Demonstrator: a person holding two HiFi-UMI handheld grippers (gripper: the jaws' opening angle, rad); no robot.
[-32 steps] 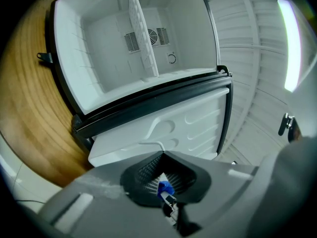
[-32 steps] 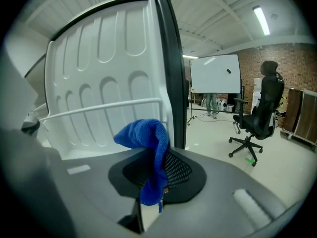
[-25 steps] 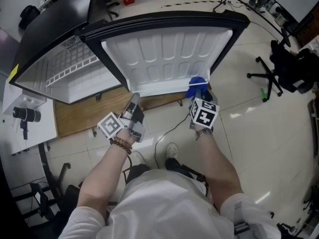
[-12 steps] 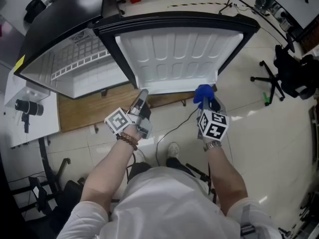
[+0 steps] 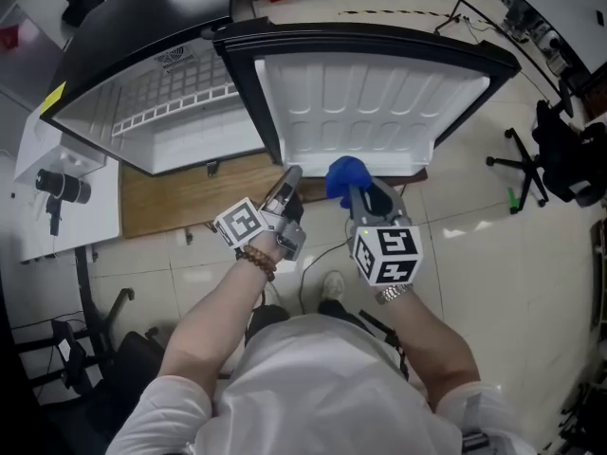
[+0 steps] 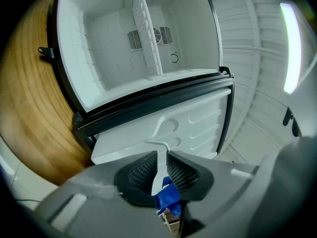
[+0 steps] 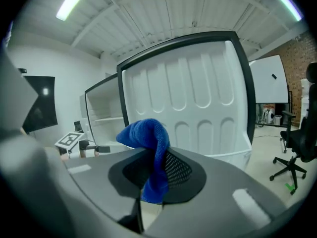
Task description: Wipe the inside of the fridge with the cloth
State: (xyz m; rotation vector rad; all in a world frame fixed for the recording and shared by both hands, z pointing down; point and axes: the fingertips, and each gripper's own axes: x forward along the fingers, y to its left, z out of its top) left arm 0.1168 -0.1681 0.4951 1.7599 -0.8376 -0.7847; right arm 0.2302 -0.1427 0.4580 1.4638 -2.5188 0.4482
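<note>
The right gripper (image 5: 355, 191) is clamped on the blue cloth (image 5: 343, 172), held just before the open fridge door (image 5: 370, 102) (its ribbed white liner fills that gripper's view). The left gripper (image 5: 290, 174) has just been opening its jaws, now slightly apart with the door's white edge between them; the fridge compartment (image 5: 161, 121) lies leftward, 1 office chair (image 5: 533, 159) well off right

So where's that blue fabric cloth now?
In the head view, right of centre: the blue cloth is pinched in the right gripper, just below the open white fridge door.
</note>
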